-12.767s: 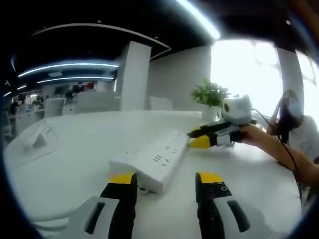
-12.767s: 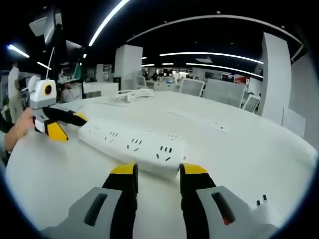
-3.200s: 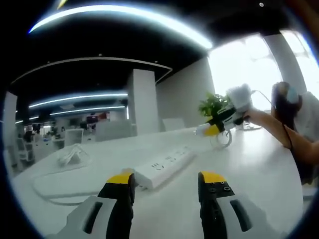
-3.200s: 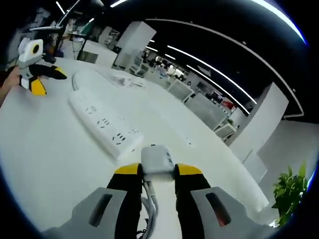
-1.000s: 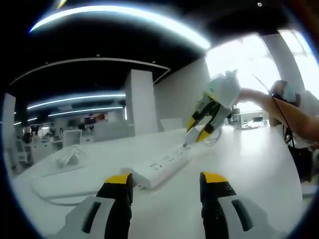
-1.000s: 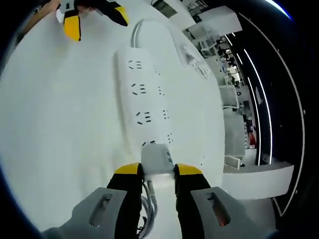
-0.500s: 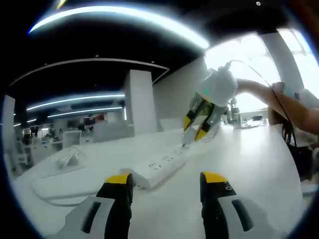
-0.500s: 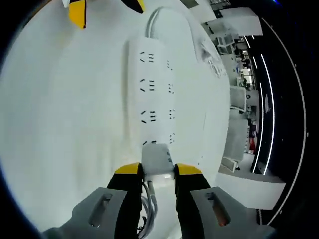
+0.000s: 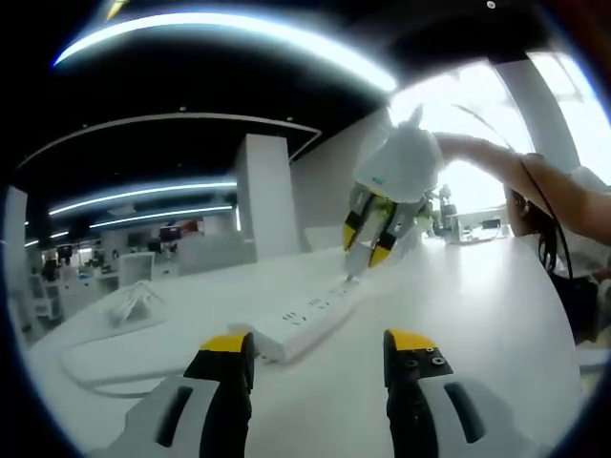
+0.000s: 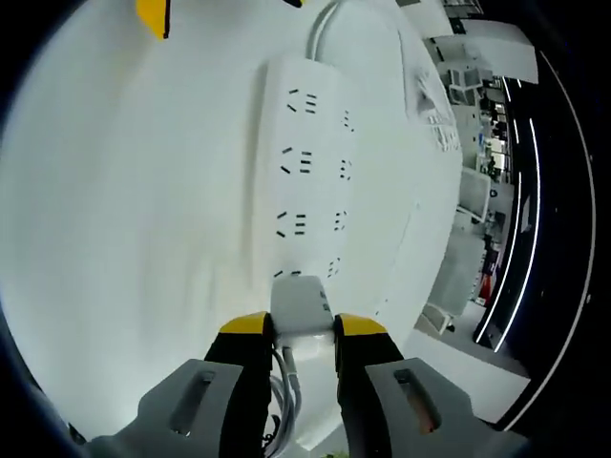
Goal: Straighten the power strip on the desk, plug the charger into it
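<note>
A white power strip [image 9: 304, 319] lies on the white desk [image 9: 496, 315], running away from my left gripper [image 9: 320, 345], which hovers open just short of its near end. At the strip's far end my right gripper [image 9: 370, 232] points straight down, a person's arm [image 9: 535, 181] behind it. In the right gripper view, my right gripper [image 10: 302, 329] is shut on a white charger [image 10: 301, 303], whose front meets the nearest socket of the power strip [image 10: 310, 162]. The charger's cable [image 10: 283, 401] trails back between the jaws. The left gripper's yellow fingertip [image 10: 154, 17] peeks in at the top.
The strip's cord [image 9: 95, 367] loops across the desk to the left, and a small white bundle [image 9: 129, 302] lies beyond it. In the right gripper view, the cord [image 10: 323, 21] leaves the strip's far end, and the bundle [image 10: 431, 103] lies beside the strip. Office chairs stand behind.
My right gripper has carried the charger over the strip's end and turned to point down, bringing it onto the nearest socket. The left gripper has stayed put, open.
</note>
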A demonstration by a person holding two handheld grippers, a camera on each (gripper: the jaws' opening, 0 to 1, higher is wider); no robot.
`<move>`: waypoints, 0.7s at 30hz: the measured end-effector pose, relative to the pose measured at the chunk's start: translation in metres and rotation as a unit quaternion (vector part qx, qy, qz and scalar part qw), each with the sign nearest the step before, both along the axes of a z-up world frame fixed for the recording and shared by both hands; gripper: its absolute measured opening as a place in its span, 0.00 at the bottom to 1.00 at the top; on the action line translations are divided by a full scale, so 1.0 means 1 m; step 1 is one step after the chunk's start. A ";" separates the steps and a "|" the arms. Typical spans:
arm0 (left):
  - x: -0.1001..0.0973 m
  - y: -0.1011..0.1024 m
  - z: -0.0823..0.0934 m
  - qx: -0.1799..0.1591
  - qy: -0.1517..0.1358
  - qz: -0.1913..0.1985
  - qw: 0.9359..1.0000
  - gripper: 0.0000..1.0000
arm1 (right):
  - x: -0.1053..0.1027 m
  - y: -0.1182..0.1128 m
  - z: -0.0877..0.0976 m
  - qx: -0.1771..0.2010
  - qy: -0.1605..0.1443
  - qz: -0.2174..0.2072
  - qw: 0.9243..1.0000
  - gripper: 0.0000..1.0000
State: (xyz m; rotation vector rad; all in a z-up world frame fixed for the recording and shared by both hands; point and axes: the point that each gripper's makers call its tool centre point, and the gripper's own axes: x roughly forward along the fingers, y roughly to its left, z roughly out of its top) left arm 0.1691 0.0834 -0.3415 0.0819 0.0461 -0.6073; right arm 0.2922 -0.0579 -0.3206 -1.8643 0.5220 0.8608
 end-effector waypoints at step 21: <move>-0.001 -0.003 0.000 0.004 0.000 -0.003 1.000 0.56 | 0.005 0.000 0.001 -0.021 0.022 -0.020 0.999 0.23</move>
